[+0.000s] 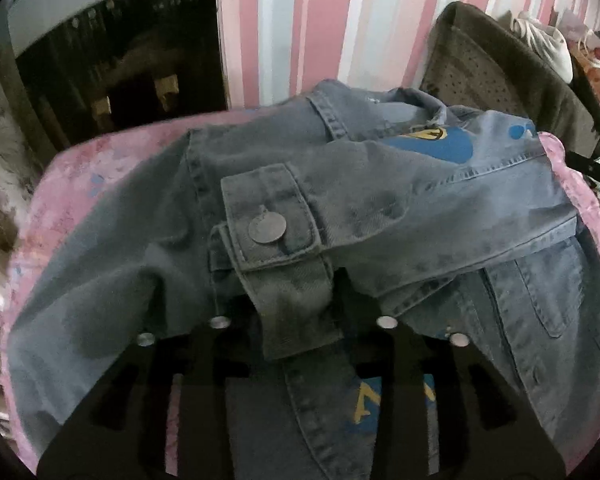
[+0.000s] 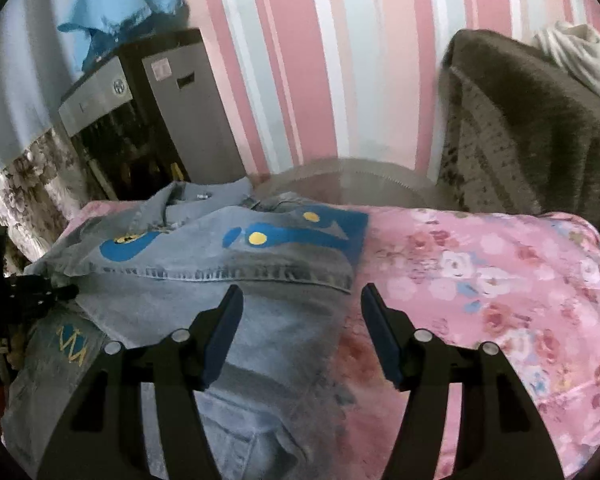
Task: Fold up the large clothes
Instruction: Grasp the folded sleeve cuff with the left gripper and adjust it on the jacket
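Denim jacket [image 1: 340, 216] lies on the pink floral bed cover [image 2: 500, 280], partly folded: one sleeve is across the body, its cuff [image 1: 276, 232] draped over your left gripper [image 1: 300, 328], whether pinched I can't tell. Your right gripper [image 2: 302, 332] hangs unclenched, empty, over the jacket's edge. Remaining, I'd judge: second sleeve, then folding the body.

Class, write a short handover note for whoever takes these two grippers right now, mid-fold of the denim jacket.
Left gripper: sleeve cuff lies between its fingers, over the jacket's middle; grip unclear.
Right gripper: open, empty, above the jacket's right edge.
Denim jacket: on the pink floral bedspread.
Done: one sleeve brought across the body.
Left: flatten the sleeve, then likely fold the body.
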Motion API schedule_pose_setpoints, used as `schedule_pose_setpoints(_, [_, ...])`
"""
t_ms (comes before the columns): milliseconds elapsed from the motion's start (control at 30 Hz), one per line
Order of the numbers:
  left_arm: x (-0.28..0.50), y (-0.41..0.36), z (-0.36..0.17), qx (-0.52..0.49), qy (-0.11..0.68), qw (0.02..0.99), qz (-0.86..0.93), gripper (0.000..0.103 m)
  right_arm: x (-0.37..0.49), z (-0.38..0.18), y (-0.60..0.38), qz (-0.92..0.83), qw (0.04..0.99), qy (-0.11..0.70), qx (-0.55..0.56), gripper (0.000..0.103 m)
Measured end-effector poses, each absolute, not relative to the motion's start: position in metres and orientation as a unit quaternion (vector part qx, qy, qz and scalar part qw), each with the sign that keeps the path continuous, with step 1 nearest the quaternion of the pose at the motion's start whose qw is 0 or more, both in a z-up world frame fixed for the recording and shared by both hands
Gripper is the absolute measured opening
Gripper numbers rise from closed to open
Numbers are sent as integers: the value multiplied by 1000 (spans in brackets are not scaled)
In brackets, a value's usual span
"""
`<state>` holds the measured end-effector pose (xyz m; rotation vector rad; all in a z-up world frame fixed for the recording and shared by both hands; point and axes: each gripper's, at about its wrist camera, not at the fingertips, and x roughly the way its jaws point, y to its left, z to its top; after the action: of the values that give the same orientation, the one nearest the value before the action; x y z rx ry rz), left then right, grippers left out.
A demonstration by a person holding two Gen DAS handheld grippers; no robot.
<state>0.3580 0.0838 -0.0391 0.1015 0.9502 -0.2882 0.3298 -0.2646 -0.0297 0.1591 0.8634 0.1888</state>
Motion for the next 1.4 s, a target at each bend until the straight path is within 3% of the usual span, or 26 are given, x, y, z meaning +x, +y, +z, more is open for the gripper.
schedule_pose_setpoints(33, [356,86,-35,46,452,879,-142,51,335,-32,-264,92,899,422,77,62])
schedule_pose_setpoints(67, [354,88,-29,37,447,881,-149,71,340,-33,-263,92,897,425,79,62])
schedule_pose_setpoints(100, [353,89,-23,32,441,884,-153,82,344,-35,-263,93,896,428,81,62])
schedule_pose_setpoints(167, [353,89,-13,29,424,892,-155,86,355,-37,-265,95,891,435,93,65])
schedule_pose_setpoints(200, [358,91,-12,24,425,891,-156,86,361,-40,-268,95,887,439,104,75])
schedule_pose_setpoints(333, [397,95,-20,-8,460,875,-149,83,379,-54,-270,99,874,455,139,75])
schedule_pose_setpoints(400, [416,91,-30,-18,483,861,-160,60,382,-58,-268,107,875,450,144,74])
schedule_pose_setpoints(433, [422,91,-35,-20,489,857,-162,54,384,-61,-265,112,873,452,143,66])
schedule_pose_setpoints(467, [427,89,-41,-19,497,853,-159,47,385,-64,-263,113,872,456,140,51])
schedule_pose_setpoints(500, [429,86,-46,-14,500,852,-156,46,386,-67,-261,110,872,459,131,36])
schedule_pose_setpoints(567, [425,84,-48,-9,479,865,-151,41,383,-69,-253,118,877,453,106,18])
schedule_pose_setpoints(667, [399,86,-26,-14,407,900,-152,36,361,-47,-245,123,912,386,69,15])
schedule_pose_setpoints(767, [387,84,-10,0,375,914,-154,37,351,-28,-258,134,920,352,110,16])
schedule_pose_setpoints(833, [402,80,-24,7,405,902,-147,38,368,-40,-269,126,900,390,149,25])
schedule_pose_setpoints(933, [418,72,-49,32,442,889,-118,44,383,-63,-263,84,886,446,99,43])
schedule_pose_setpoints(1033, [410,73,-43,44,431,895,-104,55,369,-55,-265,79,894,432,83,50])
schedule_pose_setpoints(1100, [397,75,-31,57,410,906,-94,73,354,-43,-264,79,904,415,64,54])
schedule_pose_setpoints(1267, [376,81,-32,81,407,905,-98,77,315,-32,-235,123,904,408,-6,54])
schedule_pose_setpoints(1400, [380,75,-50,112,426,894,-89,75,312,-58,-220,112,884,451,-42,35])
